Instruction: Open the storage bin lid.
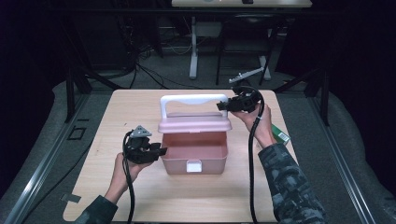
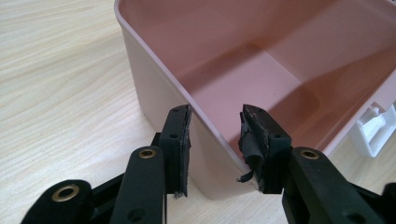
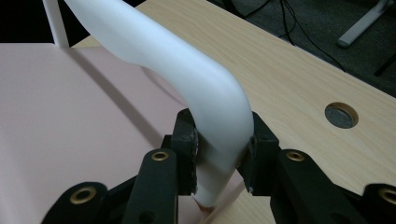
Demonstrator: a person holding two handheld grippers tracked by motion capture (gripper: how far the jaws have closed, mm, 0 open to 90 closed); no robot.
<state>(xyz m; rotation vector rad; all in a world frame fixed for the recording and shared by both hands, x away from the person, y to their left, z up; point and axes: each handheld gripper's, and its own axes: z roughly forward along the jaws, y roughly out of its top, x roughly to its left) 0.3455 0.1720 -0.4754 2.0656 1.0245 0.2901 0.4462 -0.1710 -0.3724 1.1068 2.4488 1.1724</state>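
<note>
**Lid swing on the pink box: right grips handle, left braces the wall**

We read this as mid-step on the lid of the pink plastic storage box (image 1: 194, 151), which sits mid-surface on the light wooden surface (image 1: 140, 107). All places below are relative to that box.

- Lid (image 1: 194, 125): pink, raised at the box's far side, interior exposed and bare. White latch (image 1: 193, 166) on the near front wall.
- Right hand-held gripper (image 1: 223, 106): at the far-right corner, jaws pressed on the right bend of the white curved plastic handle (image 3: 205, 93). Narrow gap, fully taken up by the handle.
- Left hand-held gripper (image 2: 215, 140): at the box's left wall, jaws straddling the rim, one outside, one inside. Gap is wider than the wall; we cannot tell whether the pads actually press on it.

Which way the lid is headed, we cannot tell from here.

Next move, our judgement: swing the handle through the hinge arc while the left side stops the box sliding. Watch for handle slip in the pads.
</note>
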